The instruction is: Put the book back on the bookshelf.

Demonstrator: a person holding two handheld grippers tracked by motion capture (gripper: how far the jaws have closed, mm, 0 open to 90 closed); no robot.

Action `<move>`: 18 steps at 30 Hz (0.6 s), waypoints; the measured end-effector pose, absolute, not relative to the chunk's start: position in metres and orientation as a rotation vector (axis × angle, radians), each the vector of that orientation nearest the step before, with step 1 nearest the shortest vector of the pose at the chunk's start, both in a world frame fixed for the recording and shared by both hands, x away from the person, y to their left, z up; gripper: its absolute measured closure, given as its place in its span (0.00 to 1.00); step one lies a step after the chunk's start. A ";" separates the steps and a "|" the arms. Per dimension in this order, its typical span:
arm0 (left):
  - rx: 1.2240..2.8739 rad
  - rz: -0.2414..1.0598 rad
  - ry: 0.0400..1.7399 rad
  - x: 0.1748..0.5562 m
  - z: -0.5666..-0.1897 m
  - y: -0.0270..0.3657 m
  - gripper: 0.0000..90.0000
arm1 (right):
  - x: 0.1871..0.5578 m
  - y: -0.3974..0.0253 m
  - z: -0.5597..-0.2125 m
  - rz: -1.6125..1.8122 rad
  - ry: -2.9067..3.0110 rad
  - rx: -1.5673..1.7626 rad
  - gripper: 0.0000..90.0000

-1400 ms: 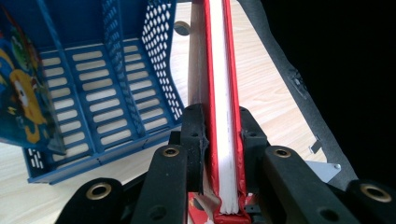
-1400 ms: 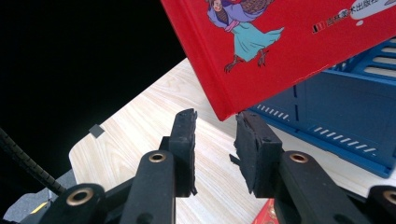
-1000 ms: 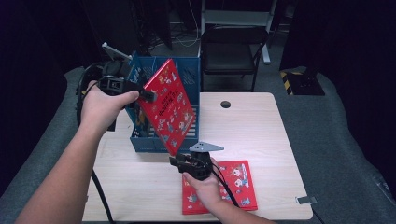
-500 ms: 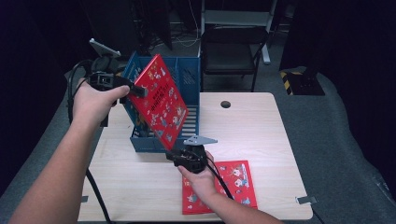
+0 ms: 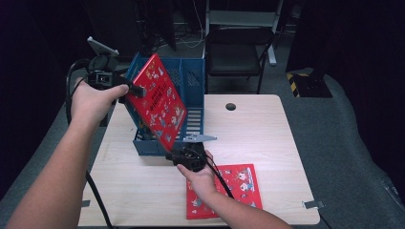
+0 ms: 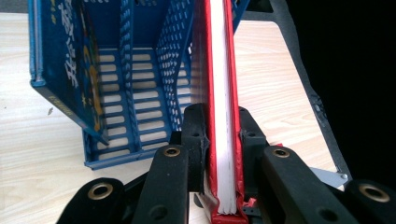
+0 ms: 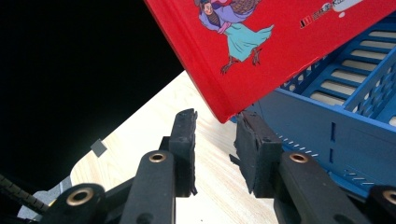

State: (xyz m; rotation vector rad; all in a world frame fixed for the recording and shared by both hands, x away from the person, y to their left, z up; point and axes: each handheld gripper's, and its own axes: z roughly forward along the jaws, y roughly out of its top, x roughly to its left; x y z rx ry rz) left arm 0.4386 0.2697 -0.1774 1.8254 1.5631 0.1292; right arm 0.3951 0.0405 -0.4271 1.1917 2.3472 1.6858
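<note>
High view shows the pale wooden desk (image 5: 267,138) carrying a blue slotted file rack (image 5: 193,81) at its far left, with a person's two forearms coming in from the near edge. Above the rack's near end a red picture book (image 5: 160,102) hangs tilted in the air, its top corner toward the left hand and its lowest corner just over the rack's front wall. A second red book (image 5: 239,183) lies flat on the desk near the front edge, partly under the right forearm.

The left claw (image 5: 136,90) is clamped on the raised book's upper edge; in the left gripper view the two black jaws press on either cover with the white page block (image 6: 223,116) running between them. The right claw (image 5: 184,153) sits just under the book's low corner, and in the right gripper view its jaws stand apart with that corner (image 7: 224,114) poised above the gap, not pinched.

As a judgement, the job looks like filing books upright into the rack, and it is partway through: a dark blue book (image 6: 70,70) already leans in the rack's left compartment, the red one is lifted and aimed but not yet seated in a slot, and the flat one has not been picked up.

Writing: the blue book's cover carries yellow characters and the red cover a line of small white characters above cartoon figures, both too blurred to read. A small barcode-like mark (image 7: 306,21) sits on the red cover.
</note>
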 end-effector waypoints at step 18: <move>1.839 0.162 1.616 0.446 -0.172 0.270 0.88 | 0.414 0.050 -0.422 1.616 2.379 1.189 0.75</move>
